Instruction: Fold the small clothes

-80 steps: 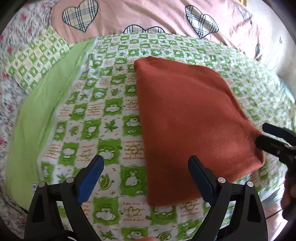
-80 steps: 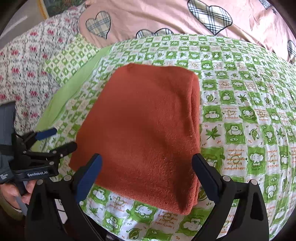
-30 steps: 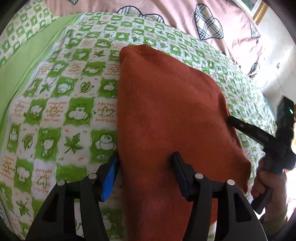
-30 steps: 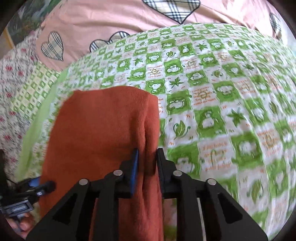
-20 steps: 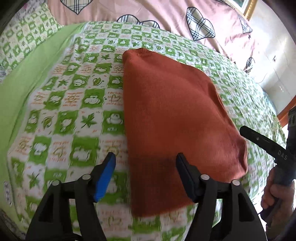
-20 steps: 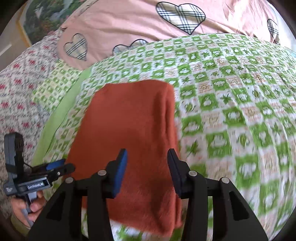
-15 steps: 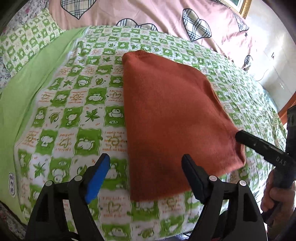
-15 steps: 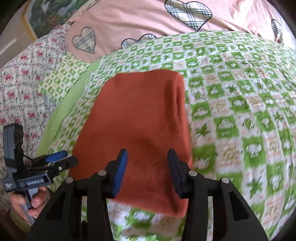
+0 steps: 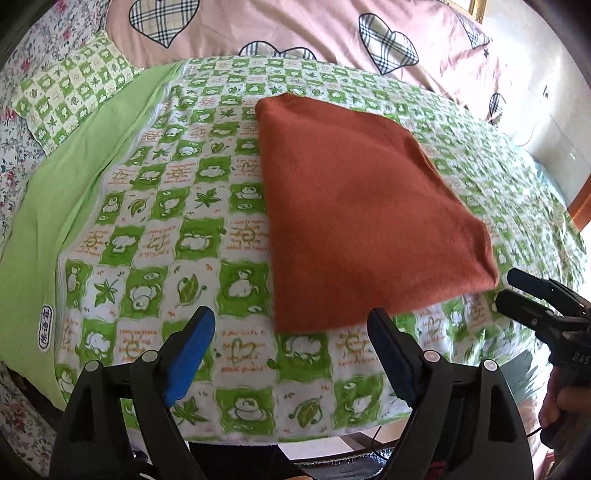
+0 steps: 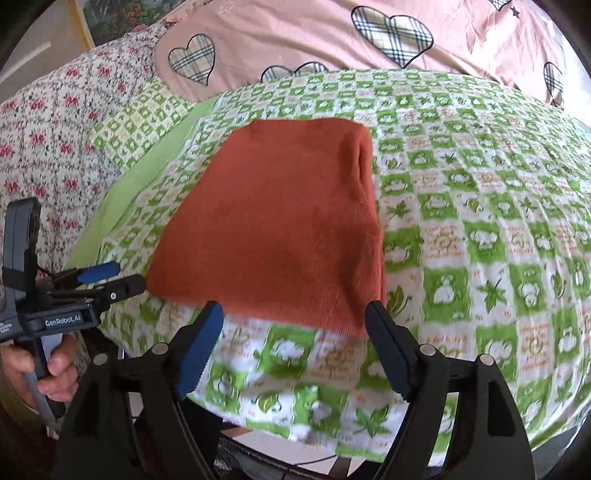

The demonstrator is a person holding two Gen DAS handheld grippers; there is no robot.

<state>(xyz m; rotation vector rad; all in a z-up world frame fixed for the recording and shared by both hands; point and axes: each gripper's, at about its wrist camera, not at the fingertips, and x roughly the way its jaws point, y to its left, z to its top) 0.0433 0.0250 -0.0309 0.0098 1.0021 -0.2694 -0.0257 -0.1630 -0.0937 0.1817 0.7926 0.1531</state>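
A rust-orange knit garment (image 9: 354, 214) lies folded into a flat rectangle on the green-and-white checked bedspread (image 9: 177, 206). It also shows in the right wrist view (image 10: 280, 229). My left gripper (image 9: 291, 332) is open and empty, held back from the garment's near edge. My right gripper (image 10: 293, 321) is open and empty, just short of the garment's near edge. The right gripper shows at the right of the left wrist view (image 9: 517, 291), and the left gripper at the left of the right wrist view (image 10: 107, 277); both are off the cloth.
A pink quilt with plaid hearts (image 9: 295, 29) lies at the back. A plain green sheet (image 9: 55, 192) and a checked pillow (image 9: 70, 96) are to the left, with floral bedding (image 10: 48, 140) beyond. The bed's near edge (image 10: 332, 439) is just below the grippers.
Both grippers were shut on the garment's near edge a second ago. They have let go, opened wide and pulled back toward the bed's near edge. The garment lies still.
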